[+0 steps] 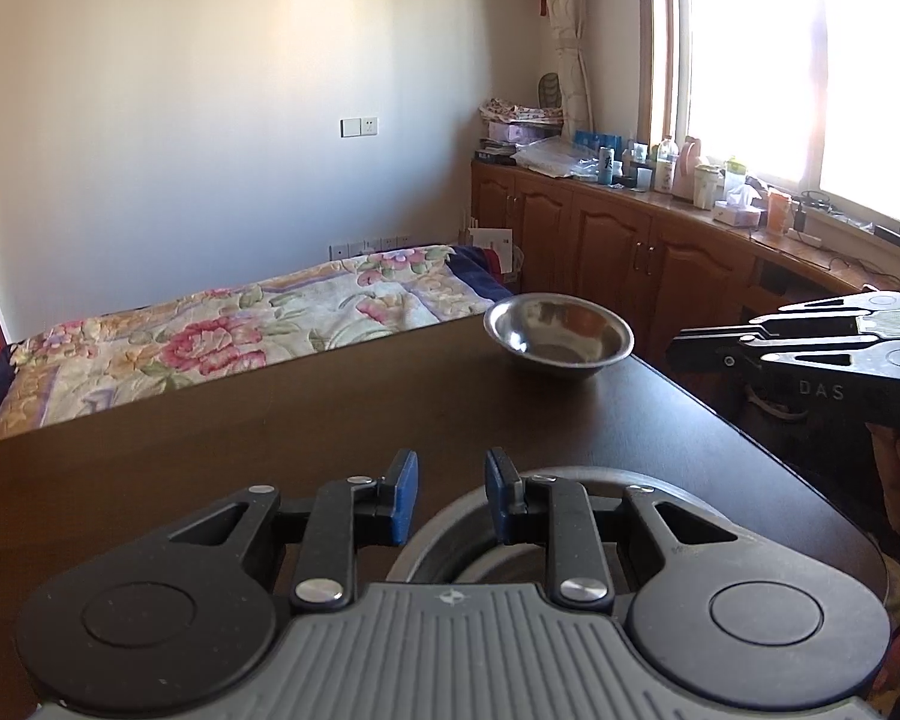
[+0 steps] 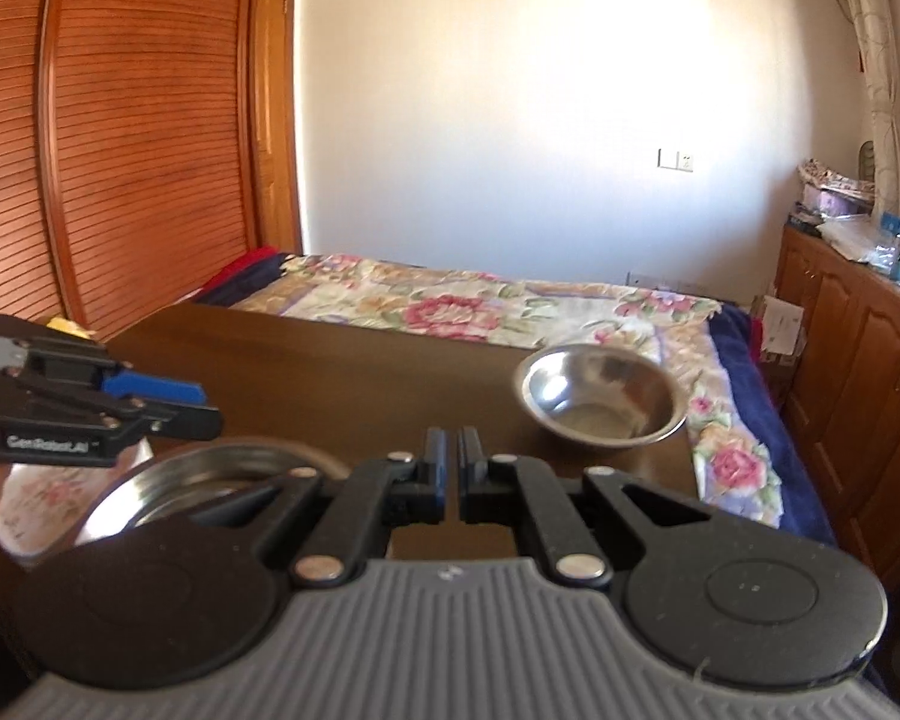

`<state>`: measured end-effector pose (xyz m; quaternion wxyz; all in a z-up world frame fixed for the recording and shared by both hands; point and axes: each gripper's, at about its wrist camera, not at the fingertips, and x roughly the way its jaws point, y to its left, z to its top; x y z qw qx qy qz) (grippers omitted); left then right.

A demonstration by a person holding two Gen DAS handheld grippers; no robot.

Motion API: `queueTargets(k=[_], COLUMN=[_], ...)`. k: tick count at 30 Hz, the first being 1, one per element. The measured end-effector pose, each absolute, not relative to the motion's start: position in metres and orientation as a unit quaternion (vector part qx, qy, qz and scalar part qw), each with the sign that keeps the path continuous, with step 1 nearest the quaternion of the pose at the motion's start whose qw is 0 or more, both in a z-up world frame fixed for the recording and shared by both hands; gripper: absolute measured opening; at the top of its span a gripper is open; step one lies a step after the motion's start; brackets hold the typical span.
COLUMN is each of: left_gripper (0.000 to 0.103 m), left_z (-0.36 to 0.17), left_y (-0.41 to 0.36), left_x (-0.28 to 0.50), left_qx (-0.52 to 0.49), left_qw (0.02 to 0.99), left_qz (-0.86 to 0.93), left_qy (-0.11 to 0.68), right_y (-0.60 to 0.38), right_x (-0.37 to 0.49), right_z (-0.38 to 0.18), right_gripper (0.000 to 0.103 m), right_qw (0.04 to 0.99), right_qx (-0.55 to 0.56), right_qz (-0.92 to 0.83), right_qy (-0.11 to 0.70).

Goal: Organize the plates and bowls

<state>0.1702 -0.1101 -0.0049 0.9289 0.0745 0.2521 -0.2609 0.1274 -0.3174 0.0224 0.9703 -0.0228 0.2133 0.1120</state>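
While we hold both grippers over the table:
Bowl: upright near the far corner, untouched.
Plate: beneath the grippers, near edge.
Left gripper: pads slightly apart, pinching nothing.
Right gripper: pressed together, empty.

I count 1 steel bowl right of centre | 1 steel plate lower left under my tongs | 2 grippers of mine: left gripper bottom centre, right gripper bottom centre | 1 table
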Motion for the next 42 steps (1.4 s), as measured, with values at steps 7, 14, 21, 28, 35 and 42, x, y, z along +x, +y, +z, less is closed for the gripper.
queueTargets(k=[7, 14, 21, 28, 35, 42], left_gripper=[0.039, 0.055, 0.055, 0.057, 0.057, 0.057], left_z=[0.003, 0.01, 0.008, 0.003, -0.004, -0.015], left_y=[-0.126, -0.146, -0.171, -0.193, -0.208, -0.223], left_x=[0.19, 0.214, 0.231, 0.252, 0.276, 0.302], left_qx=[0.091, 0.106, 0.124, 0.127, 0.121, 0.126], left_qw=[0.926, 0.923, 0.914, 0.906, 0.899, 0.893], left_qz=[-0.264, -0.273, -0.292, -0.302, -0.312, -0.311], left_qy=[0.253, 0.25, 0.254, 0.268, 0.283, 0.301], right_y=[-0.341, -0.364, -0.379, -0.387, -0.394, -0.404], right_x=[0.153, 0.171, 0.182, 0.194, 0.206, 0.219], right_z=[0.021, 0.016, 0.003, -0.009, -0.012, -0.017], right_gripper=[0.005, 0.005, 0.015, 0.038, 0.049, 0.049], right_qw=[0.975, 0.978, 0.978, 0.976, 0.975, 0.972], right_qx=[-0.02, -0.003, 0.014, 0.021, 0.023, 0.028], right_qz=[0.09, 0.071, 0.051, 0.043, 0.039, 0.039], right_qy=[0.204, 0.197, 0.2, 0.211, 0.218, 0.231])
